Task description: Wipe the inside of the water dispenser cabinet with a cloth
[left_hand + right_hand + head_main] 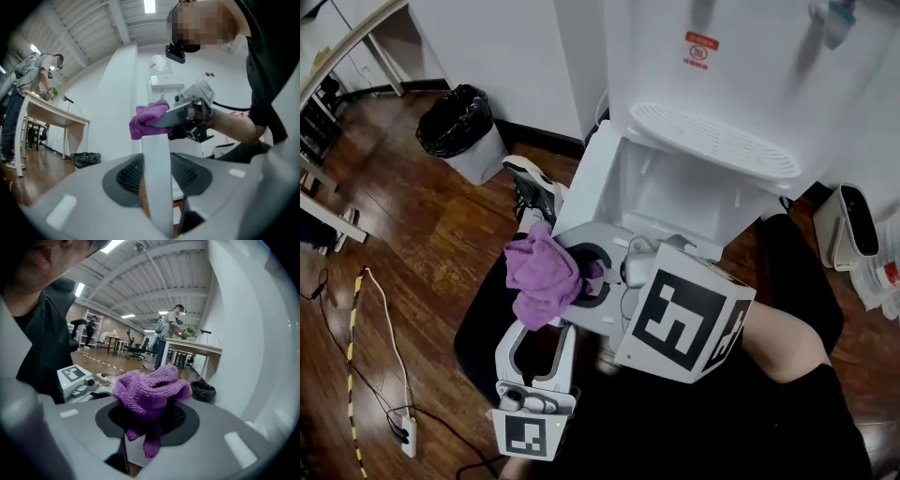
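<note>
The white water dispenser stands ahead with its lower cabinet open, the door swung out to the left. A purple cloth hangs bunched in front of the cabinet. My right gripper, under its big marker cube, is shut on the cloth, which spills over its jaws. My left gripper points up at the cloth from below. Its jaws stand together as one white strip, and the tip meets the cloth's lower edge.
A bin lined with a black bag stands at the wall on the left. A power strip and cable lie on the wood floor. A white appliance sits right of the dispenser. A person stands at a desk far off.
</note>
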The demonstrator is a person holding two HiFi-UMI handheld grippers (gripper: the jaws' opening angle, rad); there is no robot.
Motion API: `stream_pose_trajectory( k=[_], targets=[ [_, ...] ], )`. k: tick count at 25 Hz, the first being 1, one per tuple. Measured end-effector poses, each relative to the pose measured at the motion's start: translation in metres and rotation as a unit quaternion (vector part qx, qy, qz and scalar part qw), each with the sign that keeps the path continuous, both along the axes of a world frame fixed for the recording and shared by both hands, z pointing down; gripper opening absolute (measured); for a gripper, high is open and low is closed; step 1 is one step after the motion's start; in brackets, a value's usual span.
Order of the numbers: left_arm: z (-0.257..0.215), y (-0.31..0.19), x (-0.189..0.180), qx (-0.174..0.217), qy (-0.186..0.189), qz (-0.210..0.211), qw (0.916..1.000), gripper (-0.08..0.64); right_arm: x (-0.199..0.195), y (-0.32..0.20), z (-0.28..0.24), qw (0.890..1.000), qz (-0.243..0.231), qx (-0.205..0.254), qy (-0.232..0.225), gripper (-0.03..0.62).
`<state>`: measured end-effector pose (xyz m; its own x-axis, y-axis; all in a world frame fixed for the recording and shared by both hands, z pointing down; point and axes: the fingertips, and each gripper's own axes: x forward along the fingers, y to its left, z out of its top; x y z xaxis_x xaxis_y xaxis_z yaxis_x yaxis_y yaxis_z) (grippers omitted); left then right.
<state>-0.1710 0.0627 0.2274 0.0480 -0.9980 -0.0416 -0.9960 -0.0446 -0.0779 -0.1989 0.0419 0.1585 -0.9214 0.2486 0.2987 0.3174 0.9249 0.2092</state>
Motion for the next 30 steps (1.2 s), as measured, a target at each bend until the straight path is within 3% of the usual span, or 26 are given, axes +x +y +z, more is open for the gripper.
stream_pose_trajectory(
  k=[2,4,7,9,10,11,13,15,16,18,20,22,24,27,30],
  targets=[
    [0.0,0.001,0.006,0.001,0.004,0.011,0.9999,0.195,-0.005,-0.047,0.003,0.997,0.073,-0.005,-0.002,0.133],
    [0.001,0.001,0.011,-0.002,0.002,0.018,0.9998,0.195,-0.006,-0.1,0.005,0.987,0.157,0.012,0.001,0.133],
    [0.006,0.0,0.016,-0.01,0.005,0.023,0.9997,0.195,-0.003,-0.158,0.003,0.957,0.269,0.105,-0.011,0.133],
    [0.008,-0.001,0.017,-0.013,0.015,0.024,0.9995,0.195,0.001,-0.171,0.001,0.935,0.311,0.171,-0.01,0.133],
    [0.008,-0.001,0.018,-0.013,0.018,0.024,0.9994,0.195,0.002,-0.171,0.0,0.927,0.32,0.194,-0.008,0.133],
    [0.007,-0.001,0.018,-0.013,0.02,0.024,0.9994,0.195,0.003,-0.167,0.0,0.927,0.318,0.199,-0.01,0.133],
    [0.008,-0.001,0.018,-0.014,0.021,0.018,0.9995,0.195,0.006,-0.147,0.003,0.951,0.278,0.129,-0.028,0.133],
    [0.009,0.0,0.013,-0.014,0.02,0.01,0.9996,0.196,0.015,-0.114,0.001,0.978,0.2,-0.002,-0.064,0.137],
    [0.007,-0.001,0.009,-0.008,0.02,0.005,0.9998,0.202,0.022,-0.095,-0.001,0.982,0.157,-0.062,-0.079,0.137],
    [-0.006,-0.004,-0.003,0.022,0.026,-0.014,0.9993,0.202,0.033,-0.05,-0.003,0.982,0.073,-0.143,-0.099,0.137],
    [-0.01,-0.005,-0.02,0.031,0.035,-0.042,0.998,0.189,0.039,-0.003,0.003,0.98,-0.006,-0.175,-0.097,0.137],
    [-0.005,-0.007,-0.032,0.025,0.037,-0.051,0.9977,0.19,0.037,0.022,0.019,0.98,-0.037,-0.181,-0.079,0.137],
    [-0.004,-0.01,-0.037,0.021,0.04,-0.052,0.9976,0.19,0.029,0.005,0.029,0.979,-0.002,-0.183,-0.089,0.137],
    [-0.003,-0.012,-0.044,0.02,0.052,-0.065,0.9963,0.19,0.027,-0.066,0.034,0.971,0.096,-0.174,-0.132,0.136],
    [-0.003,-0.013,-0.047,0.021,0.06,-0.069,0.9956,0.19,0.039,-0.145,0.039,0.94,0.22,-0.195,-0.175,0.135]
  ],
)
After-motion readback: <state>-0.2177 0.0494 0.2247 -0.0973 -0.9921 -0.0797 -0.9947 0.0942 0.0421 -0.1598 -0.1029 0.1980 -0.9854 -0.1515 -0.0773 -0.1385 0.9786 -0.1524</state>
